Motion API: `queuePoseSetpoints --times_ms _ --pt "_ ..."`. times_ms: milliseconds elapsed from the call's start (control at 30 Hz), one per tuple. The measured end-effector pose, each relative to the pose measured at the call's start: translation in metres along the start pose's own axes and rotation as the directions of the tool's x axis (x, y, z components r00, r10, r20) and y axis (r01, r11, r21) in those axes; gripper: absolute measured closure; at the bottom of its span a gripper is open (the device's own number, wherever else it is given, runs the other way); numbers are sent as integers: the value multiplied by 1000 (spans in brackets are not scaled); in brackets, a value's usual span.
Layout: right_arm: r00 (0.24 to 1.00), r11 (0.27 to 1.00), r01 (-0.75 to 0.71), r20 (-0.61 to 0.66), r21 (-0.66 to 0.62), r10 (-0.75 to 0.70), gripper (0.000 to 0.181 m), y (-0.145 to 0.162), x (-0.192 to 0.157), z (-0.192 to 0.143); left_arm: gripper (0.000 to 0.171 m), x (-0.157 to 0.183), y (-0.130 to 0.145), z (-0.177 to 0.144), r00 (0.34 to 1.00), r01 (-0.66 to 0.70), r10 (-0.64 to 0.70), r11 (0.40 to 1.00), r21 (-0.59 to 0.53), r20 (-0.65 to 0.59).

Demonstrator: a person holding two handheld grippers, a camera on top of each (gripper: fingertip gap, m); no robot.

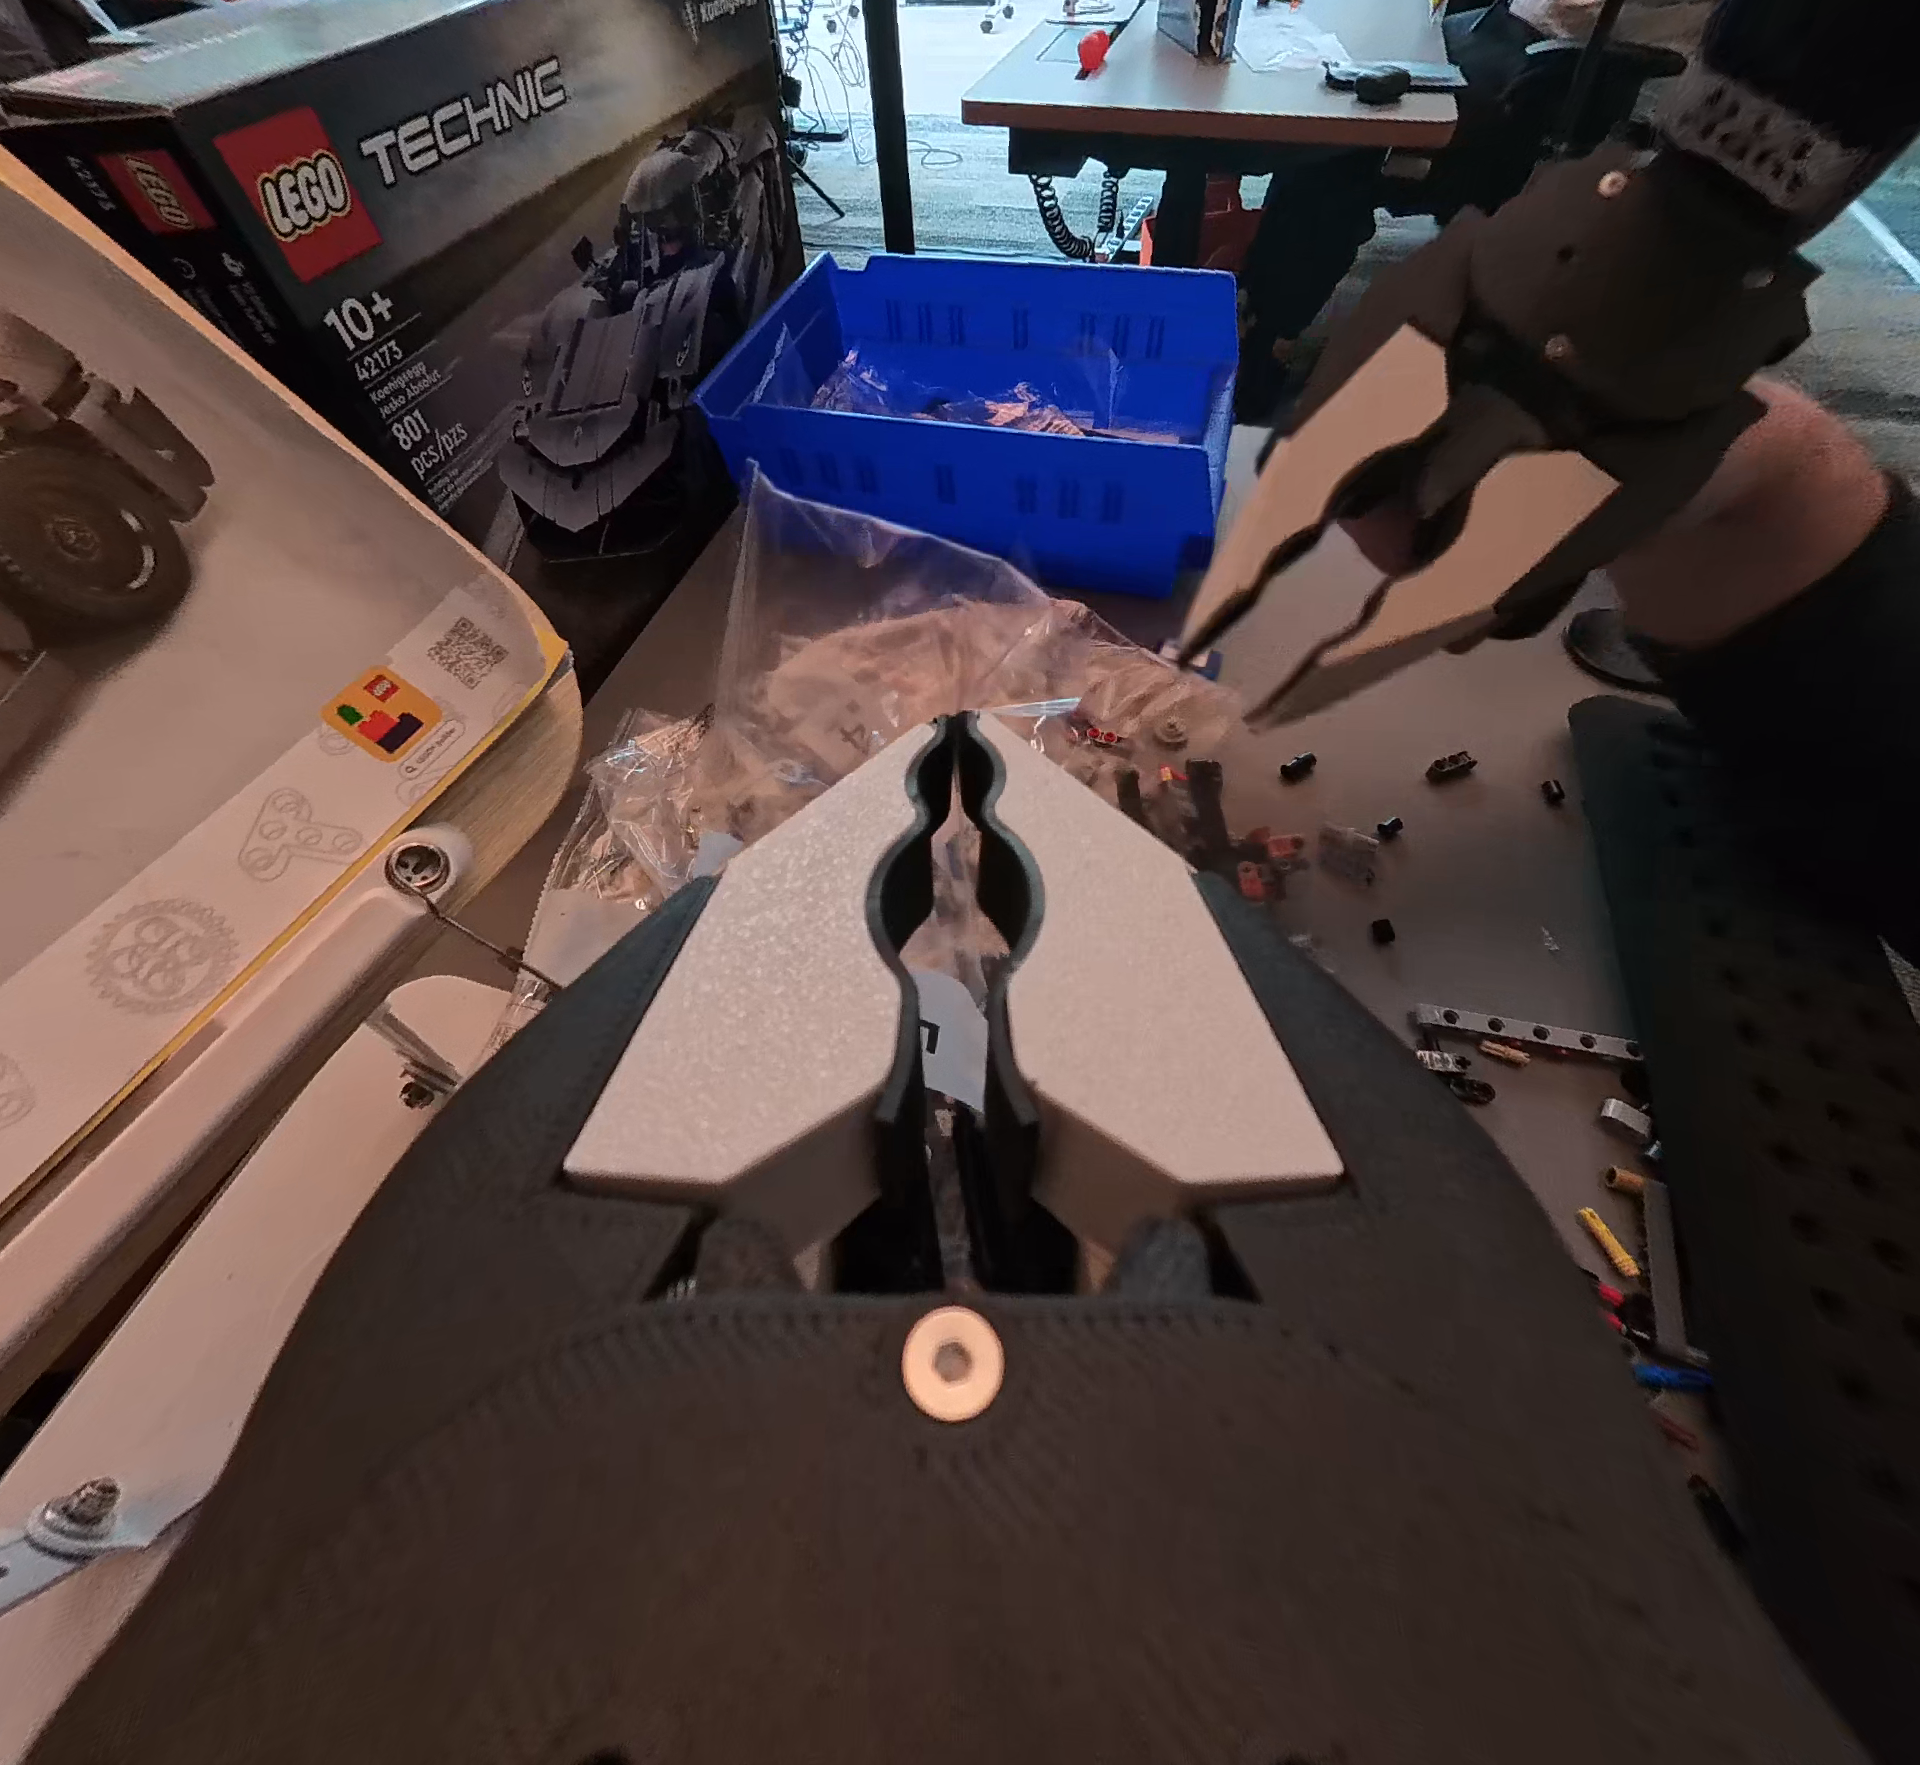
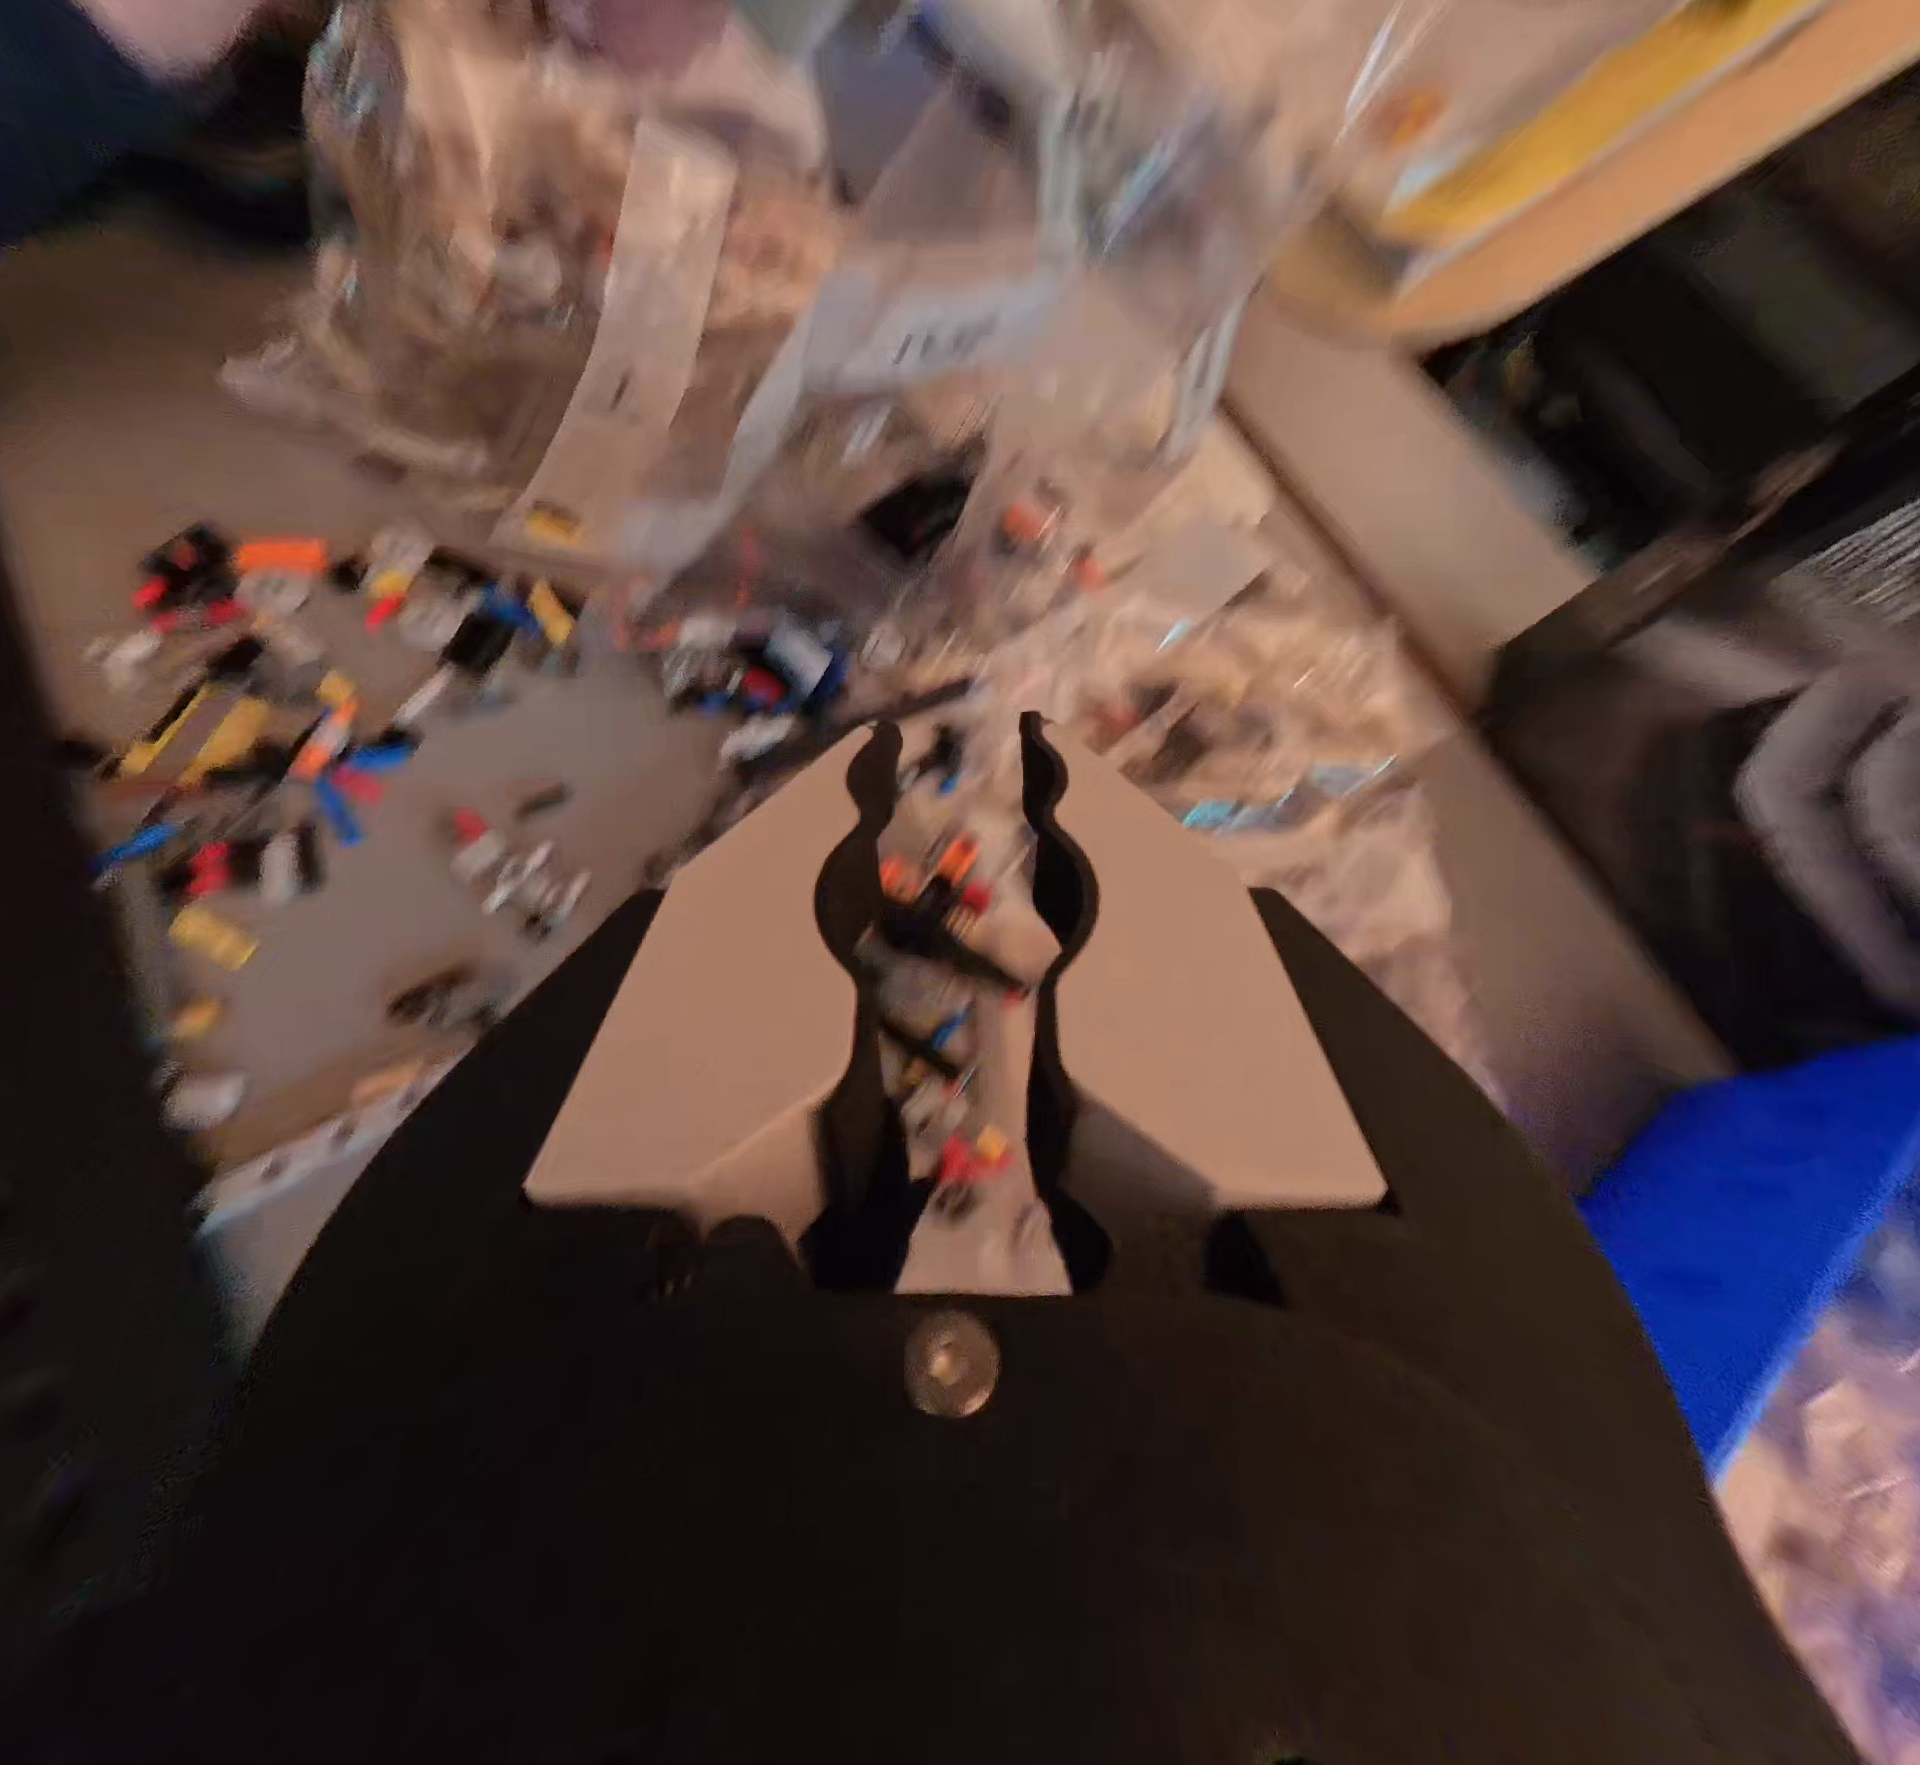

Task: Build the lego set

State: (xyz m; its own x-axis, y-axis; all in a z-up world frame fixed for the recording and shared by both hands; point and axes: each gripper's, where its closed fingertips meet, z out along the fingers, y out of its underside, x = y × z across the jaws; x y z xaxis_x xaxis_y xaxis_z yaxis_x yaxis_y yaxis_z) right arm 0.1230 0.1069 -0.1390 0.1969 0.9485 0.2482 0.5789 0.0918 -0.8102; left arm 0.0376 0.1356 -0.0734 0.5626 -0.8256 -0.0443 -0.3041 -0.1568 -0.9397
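Note:
My left gripper [image 1: 956,726] is shut, its tips pinching the edge of a clear plastic bag [image 1: 883,614] of Lego parts that stands up from the grey table. My right gripper [image 1: 1226,681] comes in from the upper right, open and empty, with its tips just above the bag's right end. In the blurred right wrist view the right gripper [image 2: 958,728] is open over bags [image 2: 935,313] and loose pieces [image 2: 312,728]. Small loose pieces [image 1: 1247,842] and a grey beam [image 1: 1522,1029] lie on the table to the right.
A Lego box [image 1: 468,188] stands at the back left, an instruction booklet [image 1: 208,624] on a stand at the left. A blue bin [image 1: 987,468] holding more bags sits behind the bag. A black perforated board [image 1: 1766,988] lies at the right edge. There is about 11 cm between the tips of the two grippers. The grey beam [image 1: 1522,1029] lies around 20 cm away from my right fingertips. Look for it in the right wrist view [image 2: 358,1130] too.

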Motion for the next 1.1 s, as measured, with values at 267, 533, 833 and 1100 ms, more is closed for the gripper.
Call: queuePoseSetpoints --times_ms 267,533,833,1100 --pt "984 908 -25 148 -419 96 156 126 -58 -5 171 0 1 2 1000 0 0 1000 -3 -6" --pt "974 882 -2 200 -471 108 148 152 -72 -5 171 0 2 3 1000 1 -1 1000 -8 -6" --pt "967 894 6 230 -447 108 161 149 -77 0 171 1 2 4 1000 0 0 1000 -8 -8" --pt "965 913 -2 238 -408 109 161 141 -76 -4 171 0 1 2 1000 1 -1 1000 -2 -6"
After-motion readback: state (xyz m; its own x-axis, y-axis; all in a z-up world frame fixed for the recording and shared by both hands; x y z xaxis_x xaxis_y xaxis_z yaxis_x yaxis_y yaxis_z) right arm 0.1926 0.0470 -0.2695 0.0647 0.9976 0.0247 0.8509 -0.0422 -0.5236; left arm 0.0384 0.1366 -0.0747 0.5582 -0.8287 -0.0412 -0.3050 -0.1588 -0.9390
